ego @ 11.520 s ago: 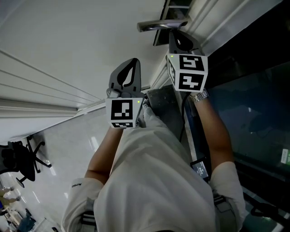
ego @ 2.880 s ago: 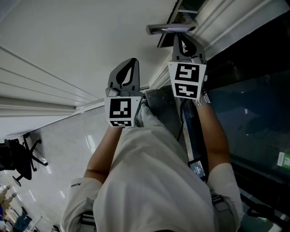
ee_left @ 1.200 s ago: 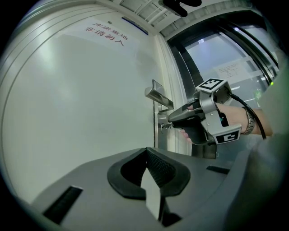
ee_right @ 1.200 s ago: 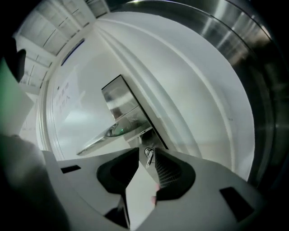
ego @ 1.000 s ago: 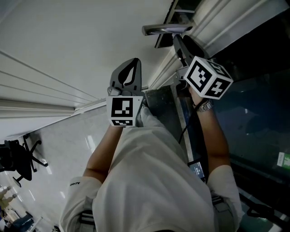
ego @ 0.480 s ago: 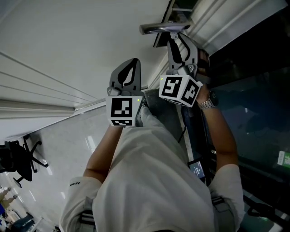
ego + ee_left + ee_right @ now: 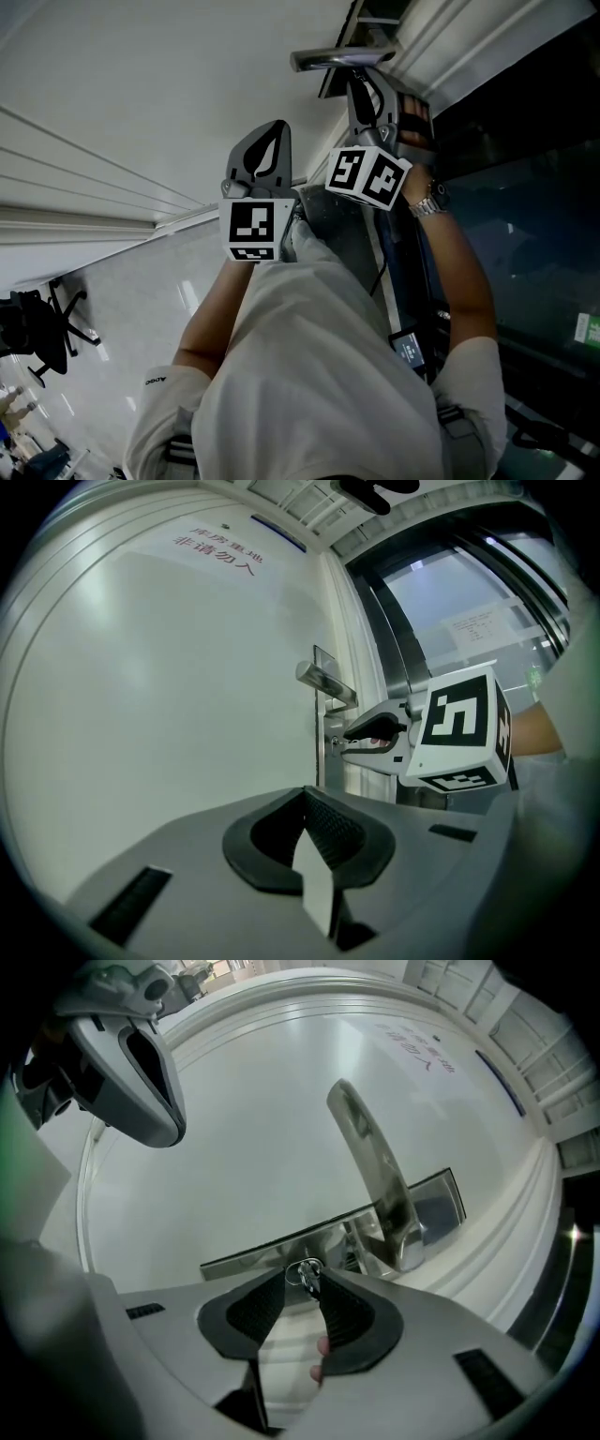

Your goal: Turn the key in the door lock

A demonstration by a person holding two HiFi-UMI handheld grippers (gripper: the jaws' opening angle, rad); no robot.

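Background: white door (image 7: 141,75) fills the far left; a dark glass panel (image 7: 525,216) runs down the right.
Handle: a metal lever (image 7: 370,1166) juts from the long lock plate (image 7: 246,1252) at the door's right edge.
Key (image 7: 307,1269): sits in the lock just beside the lever's base, ring showing, caught between the tips of the right tongs.
Right tongs (image 7: 306,1286): clamped on the key's head, pointing roughly level at the door.
Left tongs (image 7: 306,794): jaws together with nothing in them, held near the door, apart from the lock on its left.
Just changed: since a second ago the right tongs' marker cube shows other faces. The wrist has rolled far round its own line, while the left tongs have kept still.
Meaning: the key has probably gone round with that roll, so the turn looks under way or near its stop. The bolt itself cannot be seen.
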